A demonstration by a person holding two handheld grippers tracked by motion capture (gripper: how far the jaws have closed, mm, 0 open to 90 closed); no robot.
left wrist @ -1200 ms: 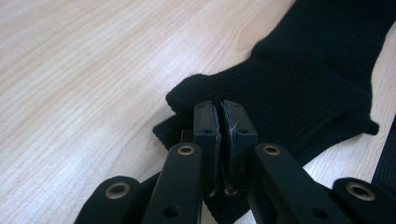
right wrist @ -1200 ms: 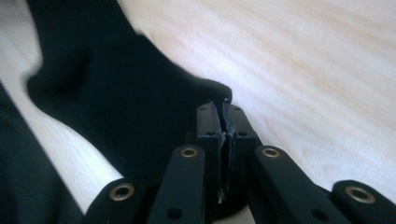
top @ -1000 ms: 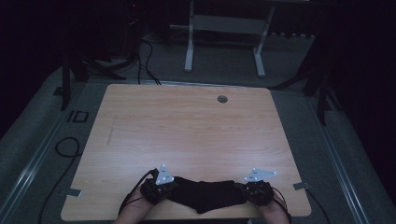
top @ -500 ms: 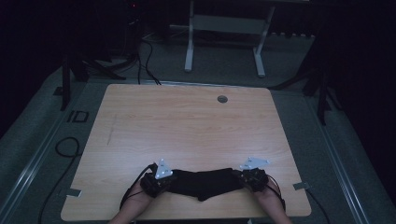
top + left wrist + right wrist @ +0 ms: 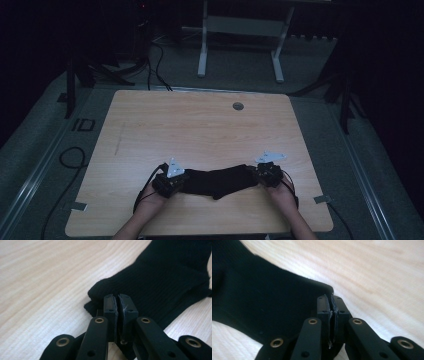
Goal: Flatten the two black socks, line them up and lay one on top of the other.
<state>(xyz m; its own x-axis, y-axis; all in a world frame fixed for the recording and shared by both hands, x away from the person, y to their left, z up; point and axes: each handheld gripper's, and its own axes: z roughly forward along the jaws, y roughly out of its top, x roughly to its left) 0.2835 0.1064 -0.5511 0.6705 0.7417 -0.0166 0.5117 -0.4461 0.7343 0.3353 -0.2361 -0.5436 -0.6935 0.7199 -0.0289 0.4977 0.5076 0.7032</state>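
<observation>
**Black sock stretched between two closed grippers at the near edge of the table**

At the left of the high view, the person's left hand [image 5: 150, 202] comes in from the bottom edge and holds the left gripper [image 5: 176, 181], whose grey three-cornered plate stands up pale above the dark body. A cable loops from it toward the table's near left side. In the left gripper view, its jaws are pressed together with a fold of black fabric caught between them; no gap shows between the pads. The piece pinched there is a rounded end of the black sock [image 5: 160, 282], ribbed knit, lying flat on the wood.

In the middle, the black sock [image 5: 216, 181] runs between the two grippers, spread along the near part of the wooden table [image 5: 200, 125], with a slight sag toward the person at its centre. Farther up the table, well apart from the sock, a small round grey grommet [image 5: 238, 106] sits in the top near the far edge.

At the right, the right hand [image 5: 284, 192] holds the right gripper [image 5: 264, 172], also topped by a grey plate. In the right gripper view, its jaws are likewise clamped together on the sock's edge [image 5: 262, 297], the dark fabric spreading away to the left over the light wood.
</observation>
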